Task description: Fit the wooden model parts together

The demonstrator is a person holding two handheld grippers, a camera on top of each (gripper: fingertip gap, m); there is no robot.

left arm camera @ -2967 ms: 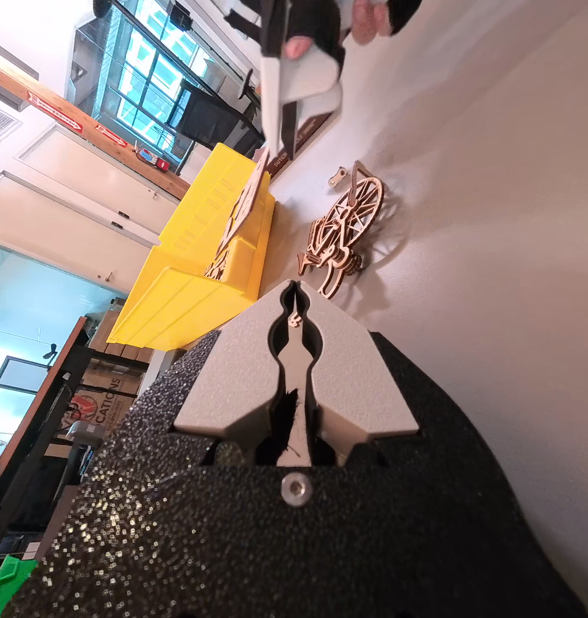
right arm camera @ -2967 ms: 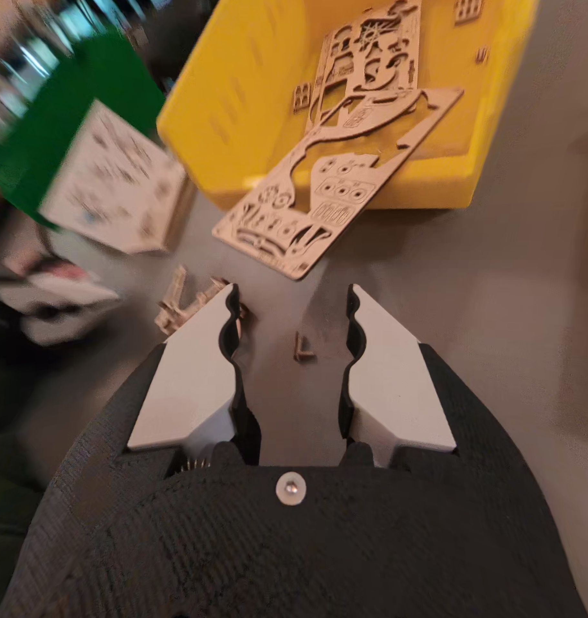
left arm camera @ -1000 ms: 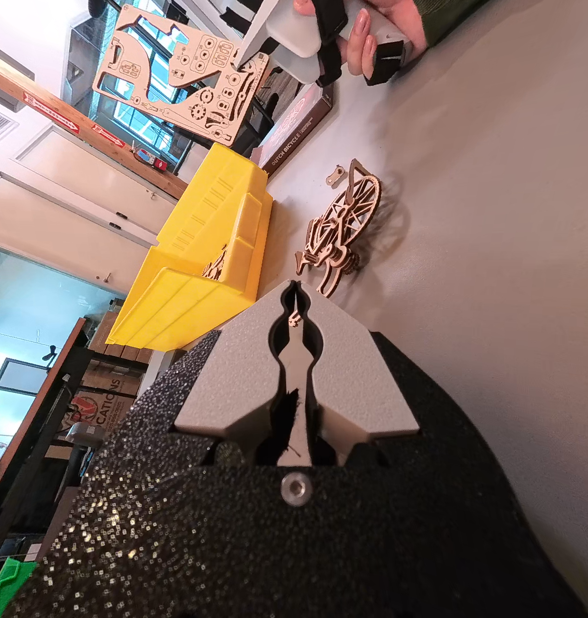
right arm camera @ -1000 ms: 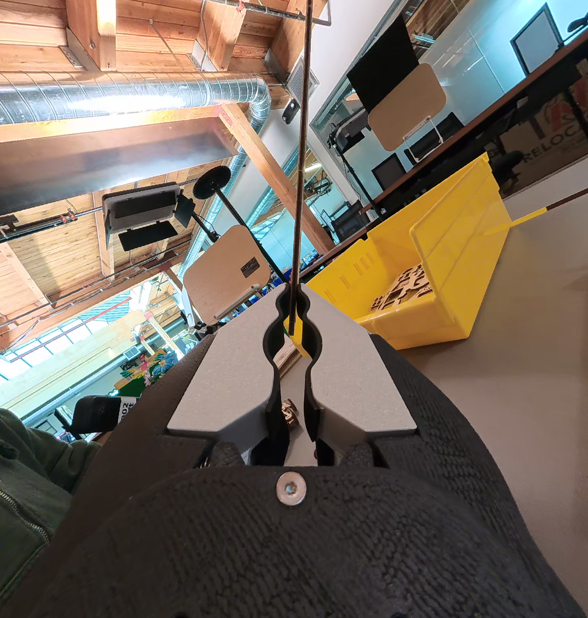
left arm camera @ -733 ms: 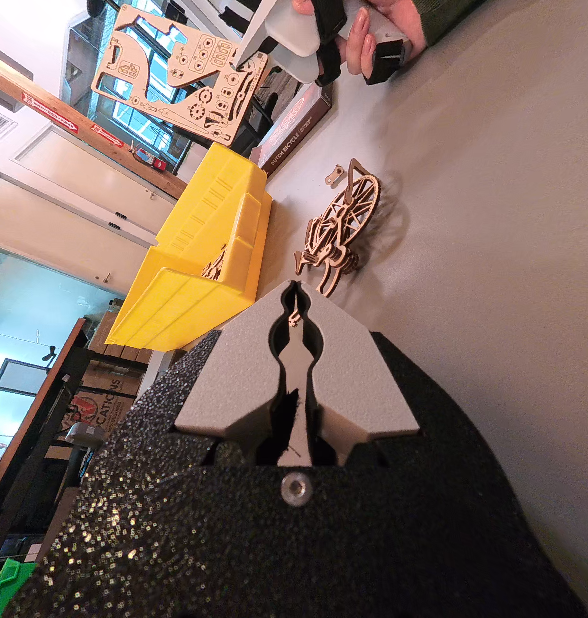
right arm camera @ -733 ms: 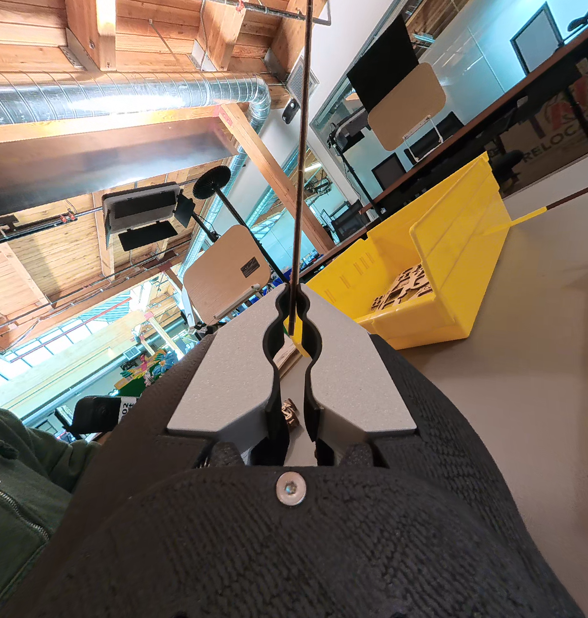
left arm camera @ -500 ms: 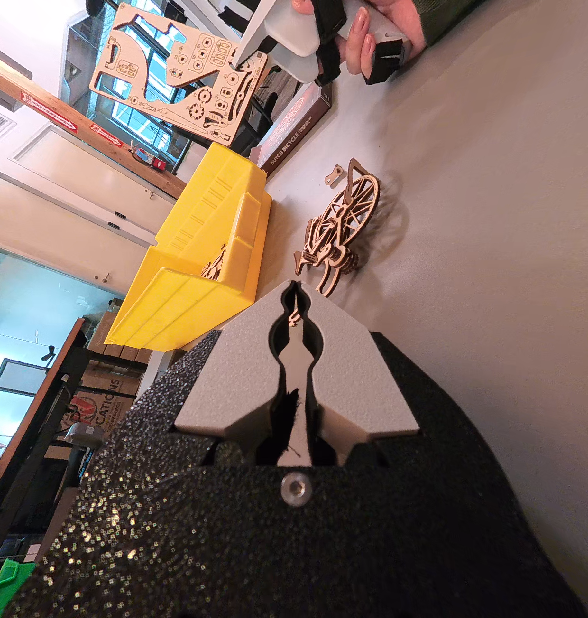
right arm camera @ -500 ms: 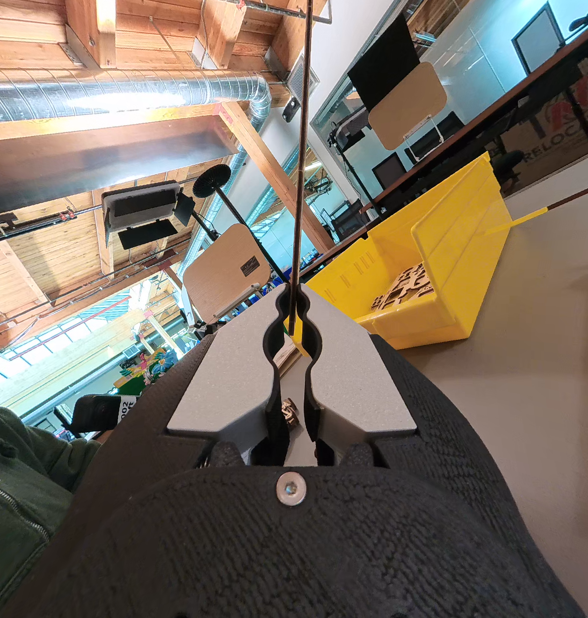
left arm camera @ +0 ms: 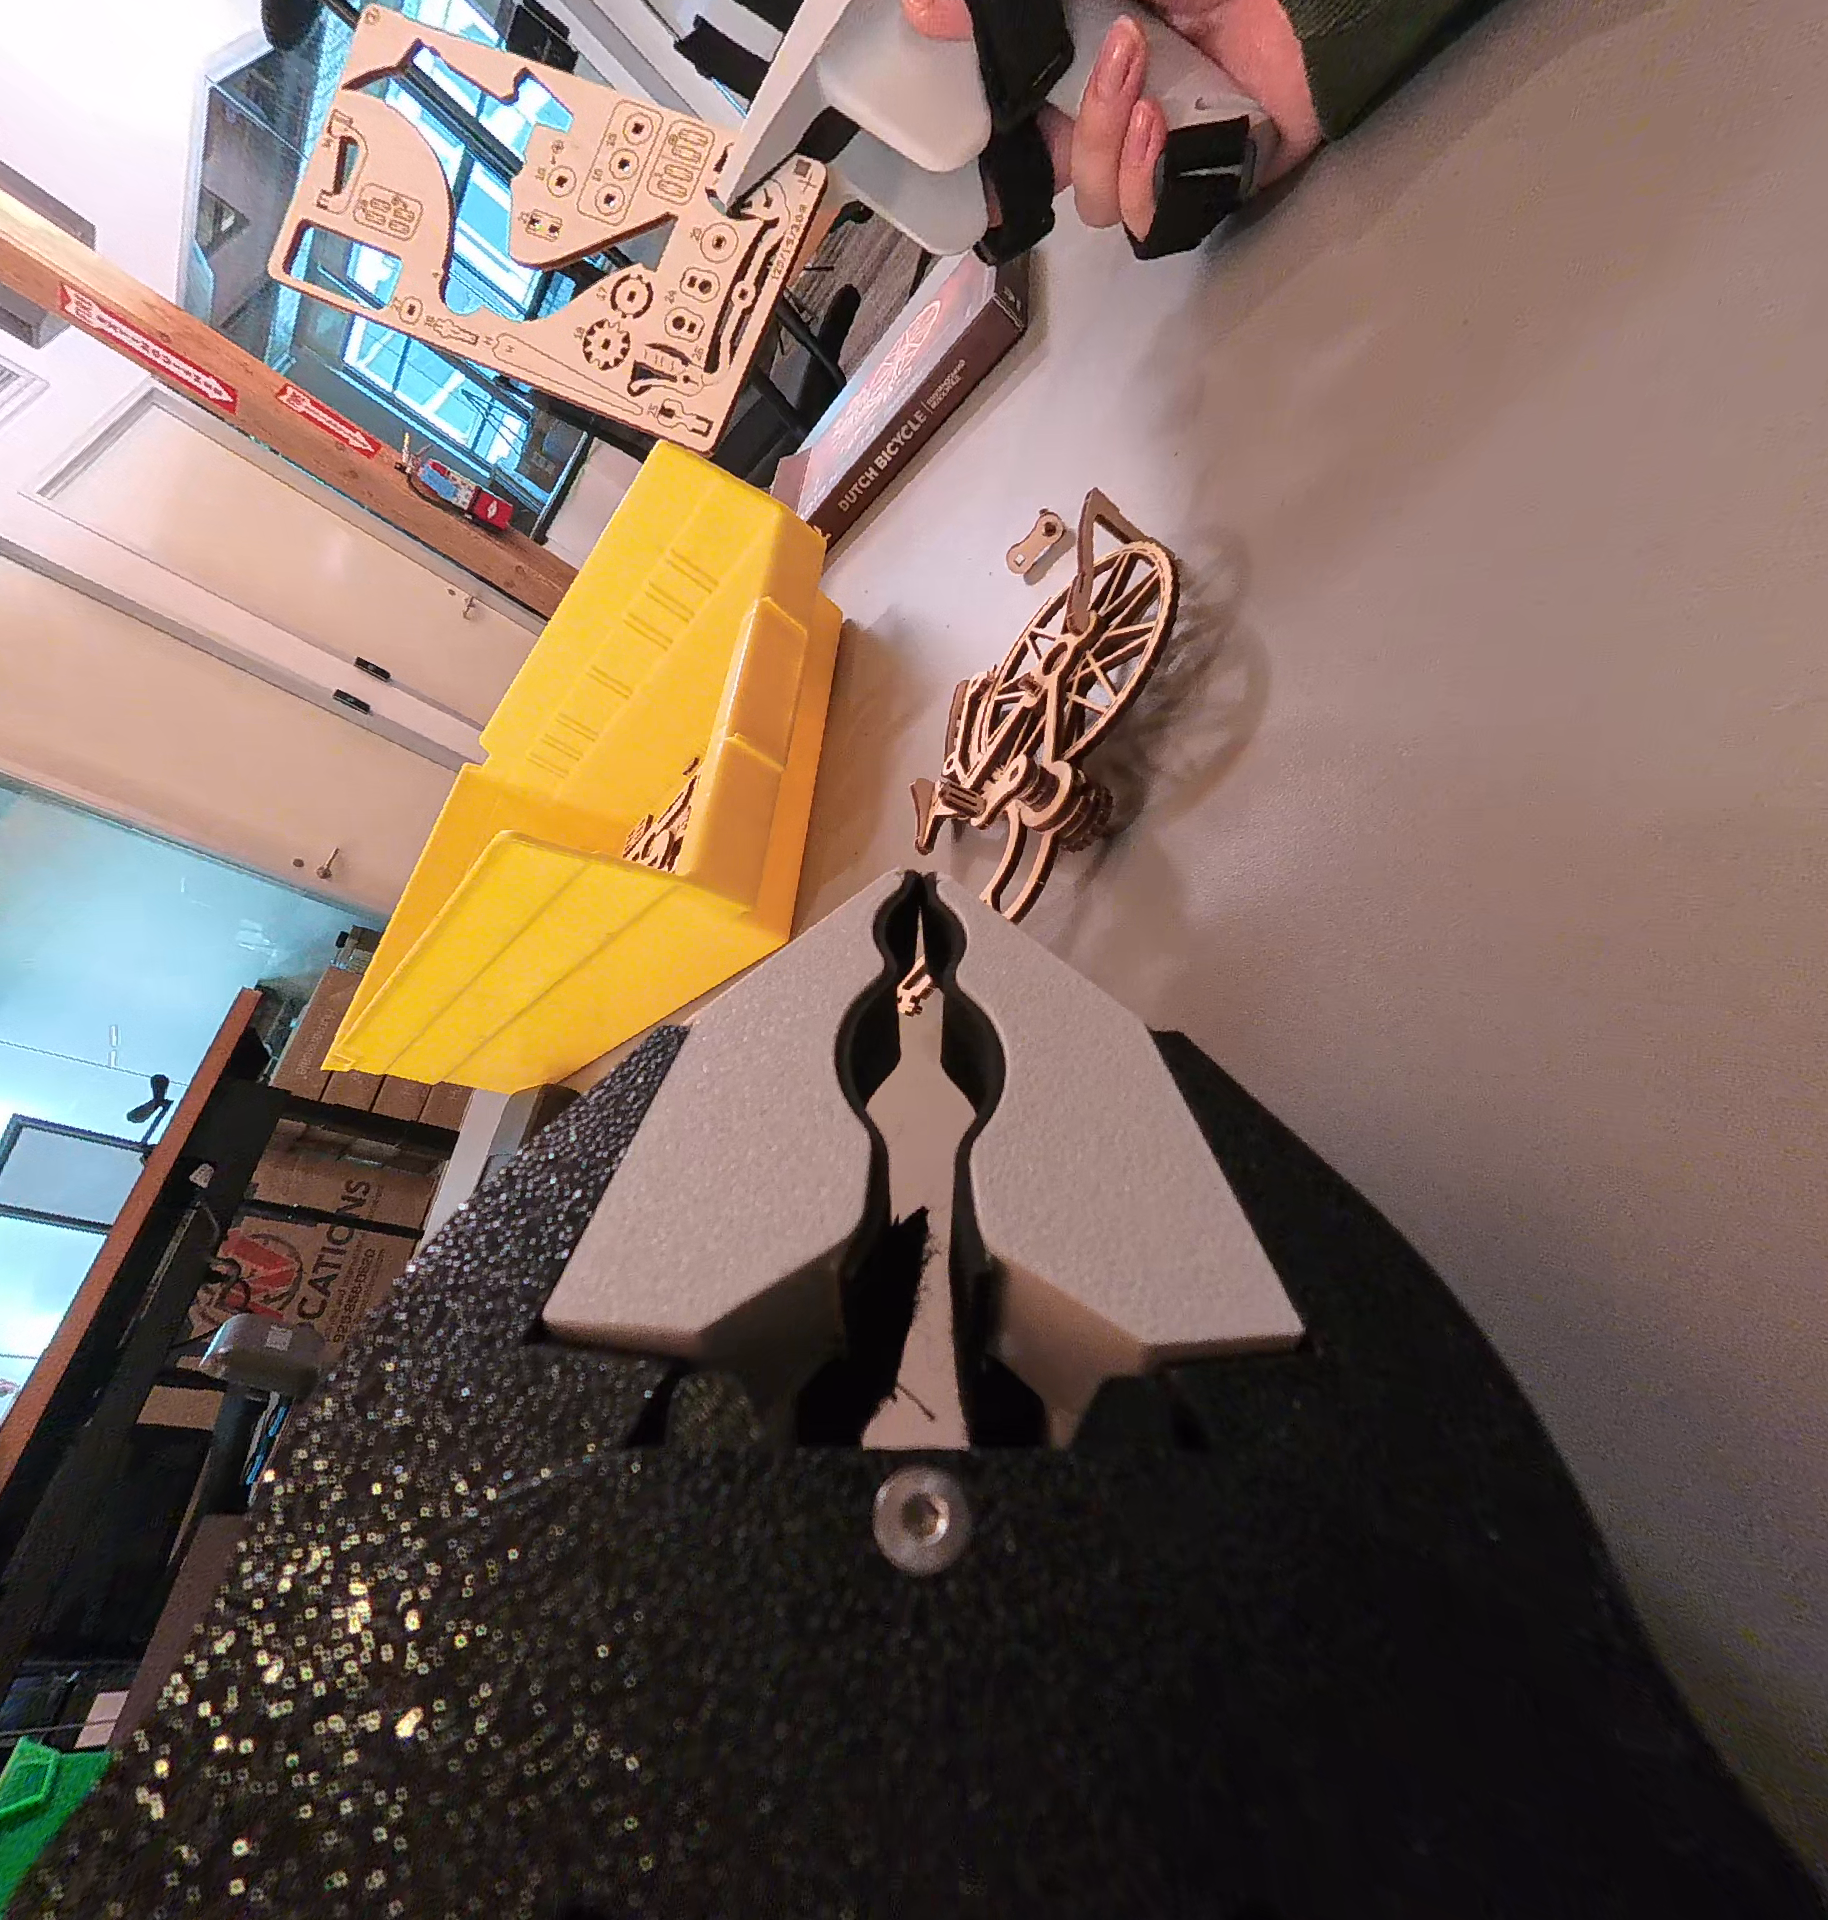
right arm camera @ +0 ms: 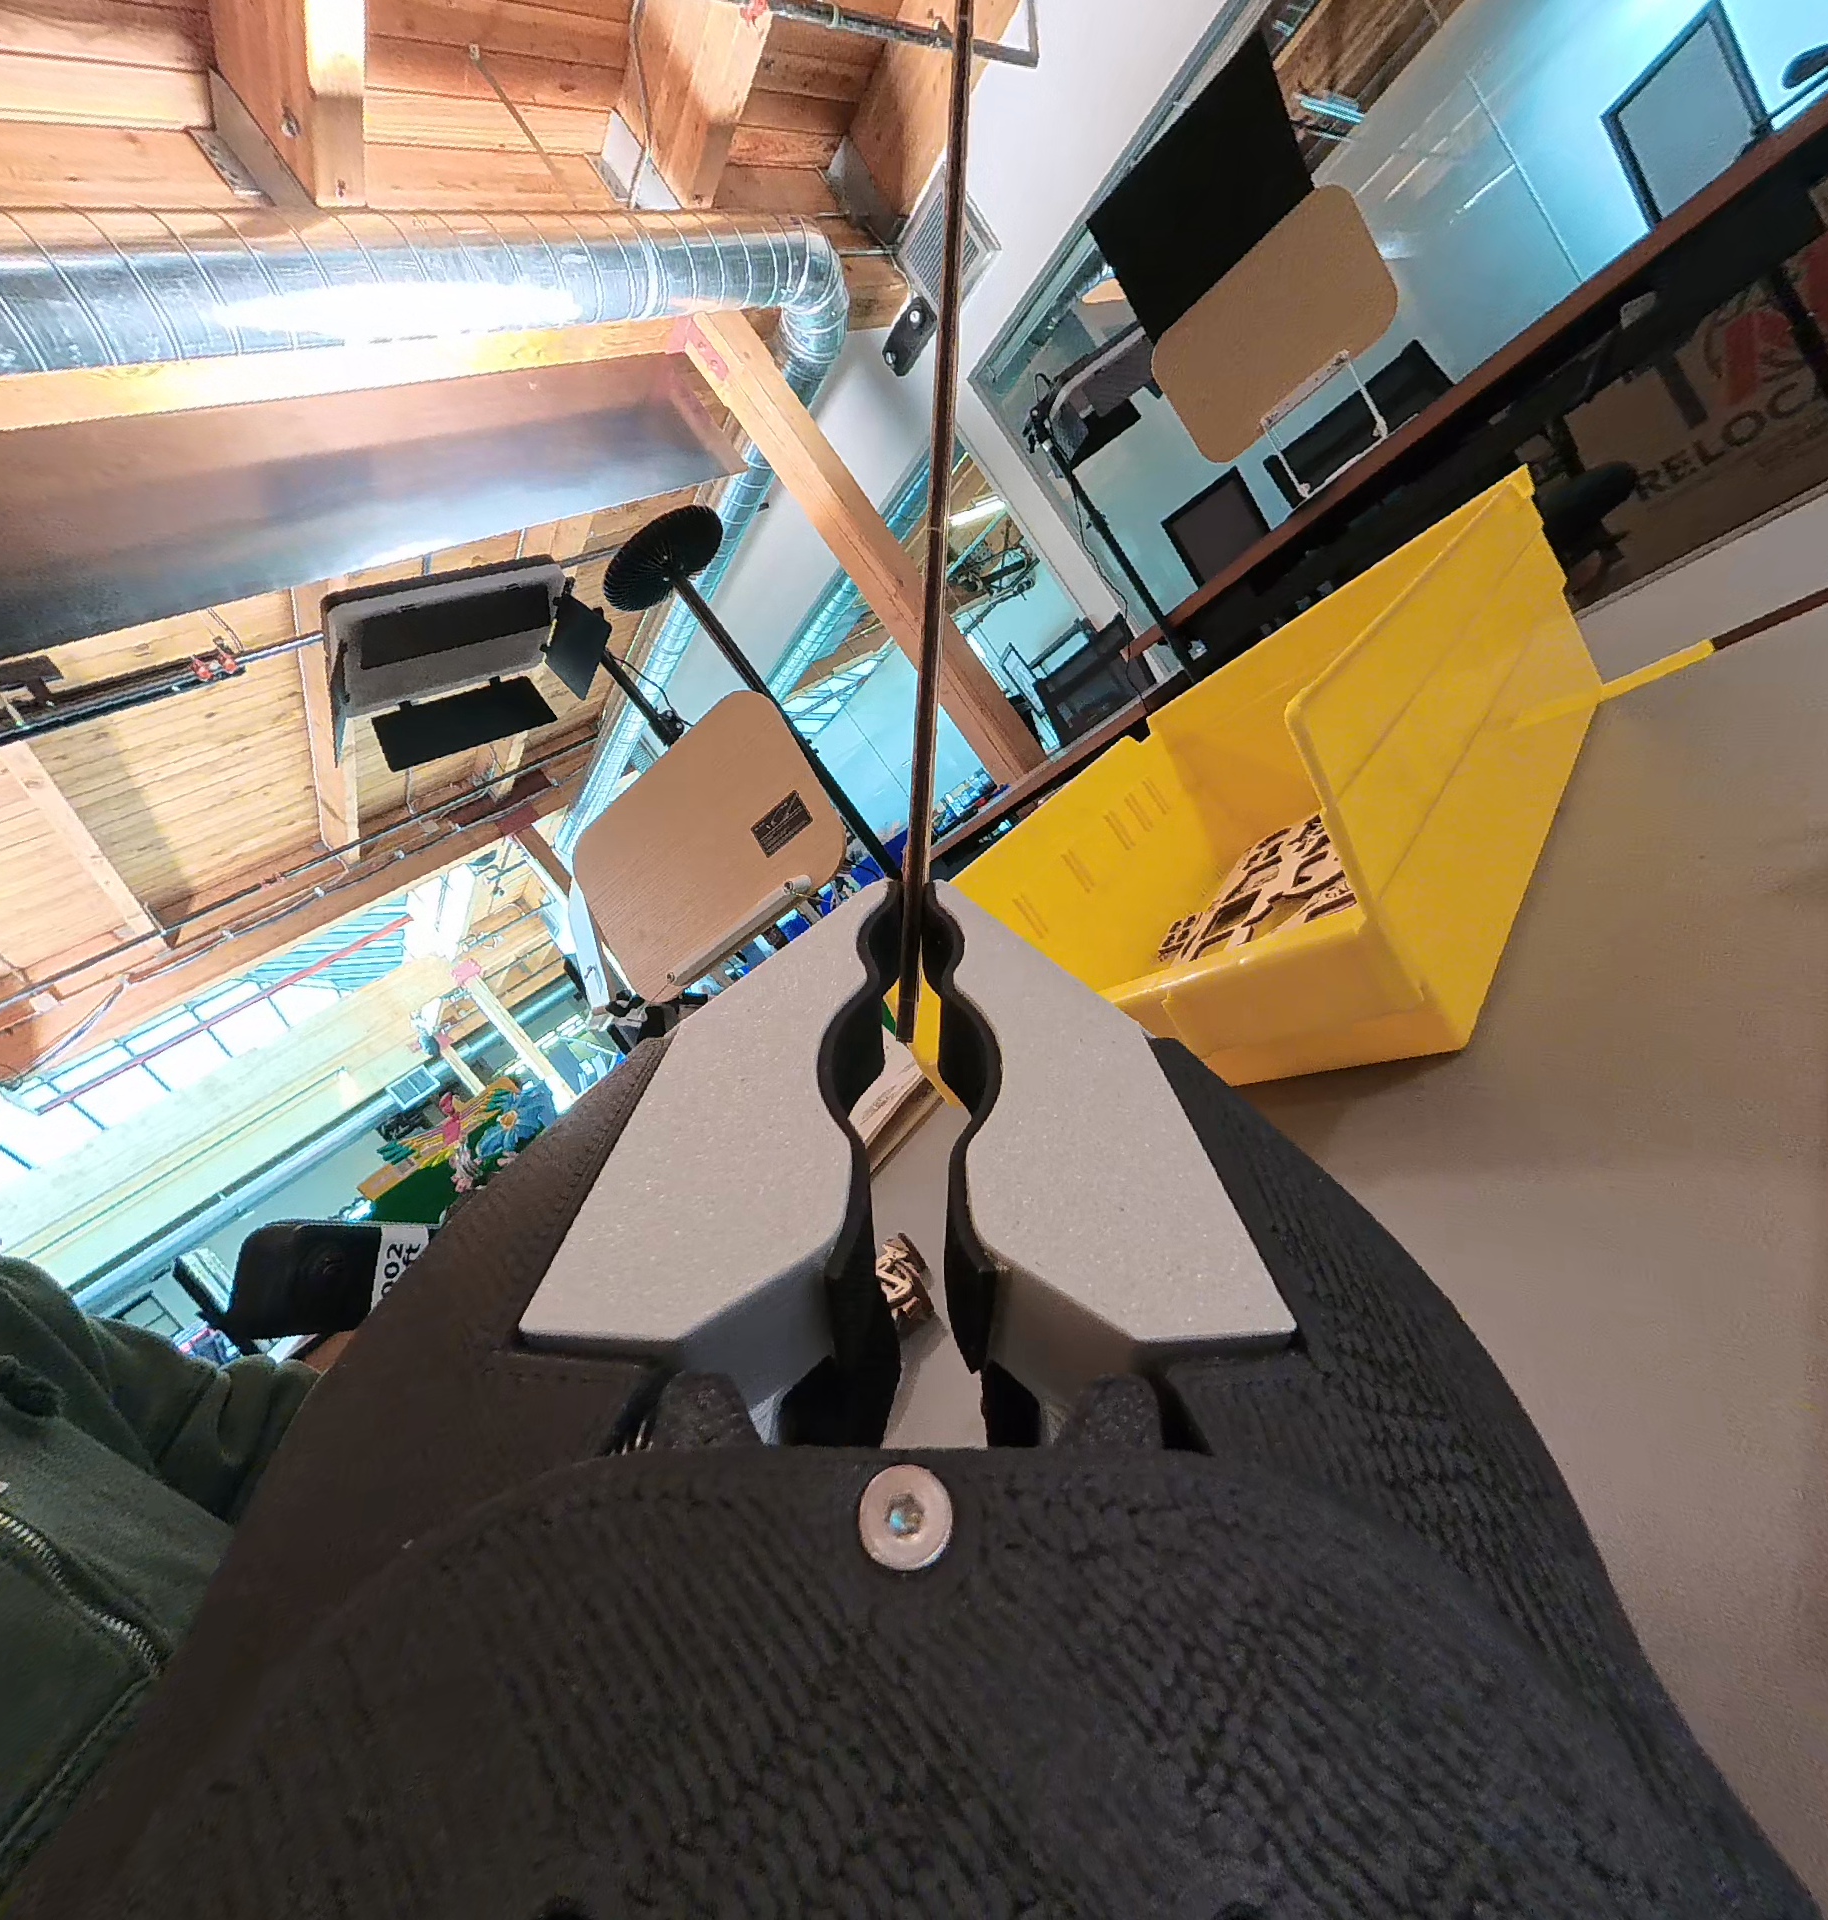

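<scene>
Both grippers are seen closed on wooden parts. Between the tips of the left gripper (left arm camera: 915,896) a small wooden piece (left arm camera: 916,992) is pinched, its pale end showing in the gap behind the tips. The right gripper (right arm camera: 915,904) is clamped on the wooden parts sheet (right arm camera: 936,520), which appears in the right wrist view only as a thin dark edge rising straight up from the jaws.

Its flat face is revealed in the left wrist view alone: the parts sheet (left arm camera: 536,223) is held in the air above the table, with cut outlines and several empty openings, the right gripper (left arm camera: 759,166) gripping it at one corner and a person's hand (left arm camera: 1149,94) wrapped around the gripper handle.

A partly built wooden bicycle model (left arm camera: 1045,748) is shown only in the left wrist view, lying on the grey table (left arm camera: 1512,727) just beyond the left gripper's tips, with a small loose wooden link (left arm camera: 1035,542) beside its wheel and a dark product box (left arm camera: 910,395) farther back.

The yellow bin (right arm camera: 1357,914) is seen in both views; its inside is shown better by the right wrist view, where more wooden sheets (right arm camera: 1268,904) lie in it. A green sleeve (right arm camera: 48,1507) is visible at the lower left edge of that view.
</scene>
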